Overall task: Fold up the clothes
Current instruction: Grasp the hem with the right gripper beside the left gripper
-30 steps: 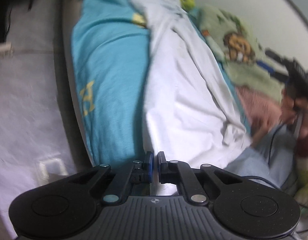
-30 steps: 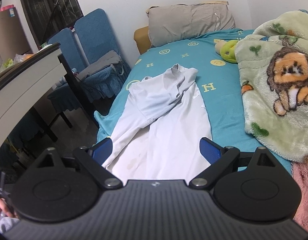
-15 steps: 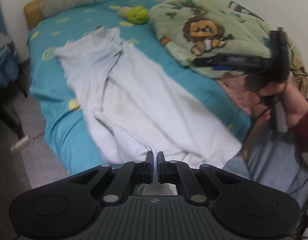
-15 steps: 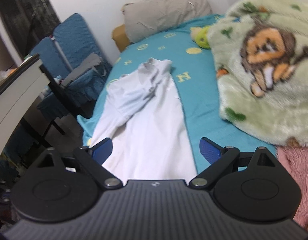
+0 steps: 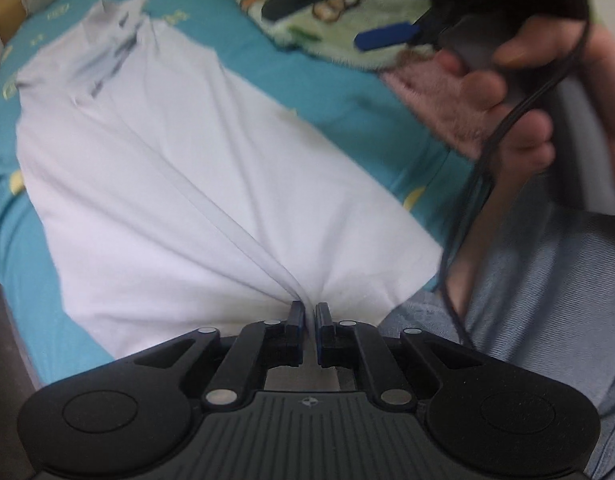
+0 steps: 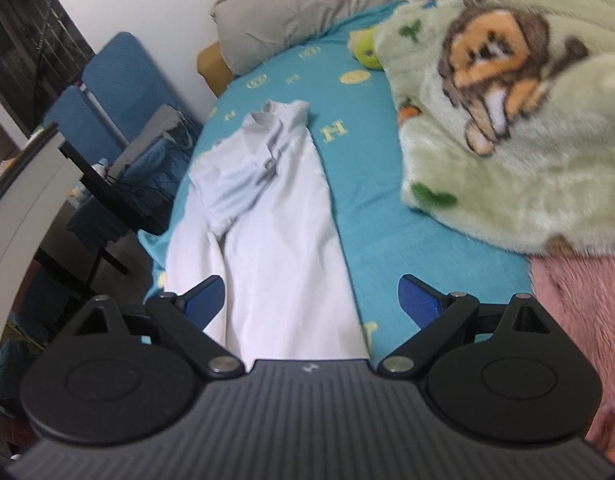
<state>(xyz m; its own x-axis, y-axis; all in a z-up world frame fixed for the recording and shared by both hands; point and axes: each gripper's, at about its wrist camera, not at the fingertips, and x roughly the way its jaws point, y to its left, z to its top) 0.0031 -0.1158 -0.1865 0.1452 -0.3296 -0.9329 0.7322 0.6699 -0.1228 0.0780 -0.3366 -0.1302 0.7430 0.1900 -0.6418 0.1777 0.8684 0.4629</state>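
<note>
A white shirt [image 5: 179, 184] lies lengthwise on the teal bed sheet [image 5: 315, 80], collar at the far end. My left gripper [image 5: 309, 320] is shut on the shirt's near hem, and the cloth pulls into taut folds toward the jaws. In the right wrist view the same shirt [image 6: 283, 248] lies ahead, its sleeve folded across the chest. My right gripper [image 6: 313, 300] is open and empty, held above the shirt's near end. It also shows in the left wrist view [image 5: 387, 36], held in a hand at the upper right.
A green lion blanket [image 6: 507, 120] and a pink blanket [image 6: 579, 292] cover the bed's right side. A grey pillow [image 6: 299, 12] and a green plush toy [image 6: 367, 52] lie at the head. Blue chairs [image 6: 119, 92] and a white table [image 6: 23, 208] stand left.
My left gripper has swung round with the hem in it, and the shirt now lies spread straight ahead. My right gripper has shifted right and stayed open.
</note>
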